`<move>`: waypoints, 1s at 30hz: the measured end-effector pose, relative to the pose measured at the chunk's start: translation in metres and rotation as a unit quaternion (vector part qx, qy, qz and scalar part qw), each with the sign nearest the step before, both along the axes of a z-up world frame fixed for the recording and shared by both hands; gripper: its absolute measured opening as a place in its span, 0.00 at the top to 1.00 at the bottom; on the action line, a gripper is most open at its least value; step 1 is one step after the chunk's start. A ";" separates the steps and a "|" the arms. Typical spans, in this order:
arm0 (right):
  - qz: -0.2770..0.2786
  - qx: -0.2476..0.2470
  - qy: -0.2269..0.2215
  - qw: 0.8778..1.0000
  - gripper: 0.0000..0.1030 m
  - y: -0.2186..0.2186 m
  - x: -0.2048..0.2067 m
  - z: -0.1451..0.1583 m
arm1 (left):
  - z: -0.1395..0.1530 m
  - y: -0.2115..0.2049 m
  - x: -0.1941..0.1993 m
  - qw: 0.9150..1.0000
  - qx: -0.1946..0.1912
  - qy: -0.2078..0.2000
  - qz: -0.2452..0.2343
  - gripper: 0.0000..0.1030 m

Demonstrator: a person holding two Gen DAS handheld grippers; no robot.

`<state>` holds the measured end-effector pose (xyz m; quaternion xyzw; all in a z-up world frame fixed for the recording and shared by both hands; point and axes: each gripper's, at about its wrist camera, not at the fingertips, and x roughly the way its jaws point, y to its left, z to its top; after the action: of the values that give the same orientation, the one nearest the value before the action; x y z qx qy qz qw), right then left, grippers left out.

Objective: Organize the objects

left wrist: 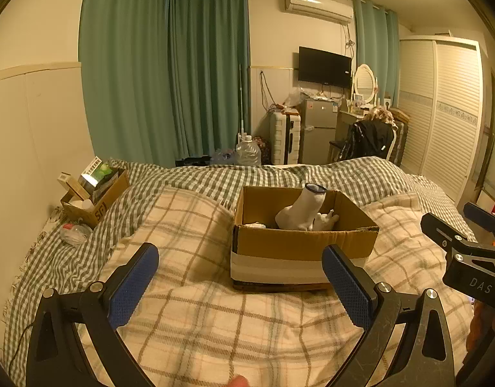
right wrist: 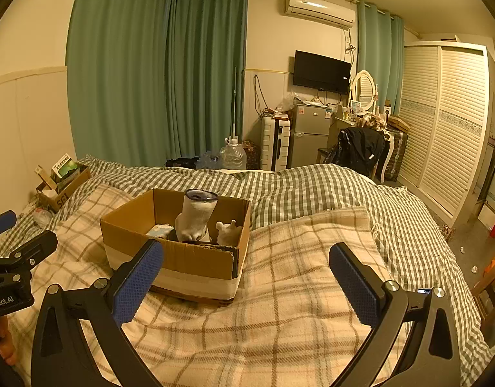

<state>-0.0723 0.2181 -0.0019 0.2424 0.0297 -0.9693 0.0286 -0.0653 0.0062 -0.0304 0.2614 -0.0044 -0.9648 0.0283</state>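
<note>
An open cardboard box [left wrist: 299, 245] [right wrist: 183, 258] sits on the plaid blanket on the bed. Inside it a white sock [left wrist: 300, 209] [right wrist: 196, 217] stands upright with its dark-rimmed cuff on top, beside another white cloth piece [left wrist: 325, 219] [right wrist: 228, 230]. My left gripper [left wrist: 241, 287] is open and empty, just in front of the box. My right gripper [right wrist: 246, 280] is open and empty, to the right front of the box; it also shows at the right edge of the left wrist view [left wrist: 463, 248].
A second cardboard box [left wrist: 96, 193] [right wrist: 62, 183] with packets stands at the bed's far left by the wall, a plastic bag [left wrist: 74, 233] near it. Beyond the bed stand a water jug [left wrist: 247, 151], a suitcase, a small fridge [right wrist: 308, 135], a chair and a wardrobe.
</note>
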 end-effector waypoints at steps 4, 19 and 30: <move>0.001 0.000 -0.002 1.000 0.00 0.001 0.000 -0.001 | -0.001 0.001 0.001 1.000 -0.005 0.001 0.004 0.00; 0.000 0.003 -0.005 1.000 0.00 0.001 0.001 -0.003 | 0.000 0.004 0.003 1.000 -0.012 0.003 -0.005 0.00; 0.001 0.004 -0.008 1.000 0.00 0.001 0.000 -0.005 | -0.001 0.004 0.003 1.000 -0.012 0.001 -0.005 0.00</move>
<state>-0.0719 0.2191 -0.0074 0.2498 0.0336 -0.9673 0.0290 -0.0628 0.0102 -0.0315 0.2597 -0.0173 -0.9652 0.0271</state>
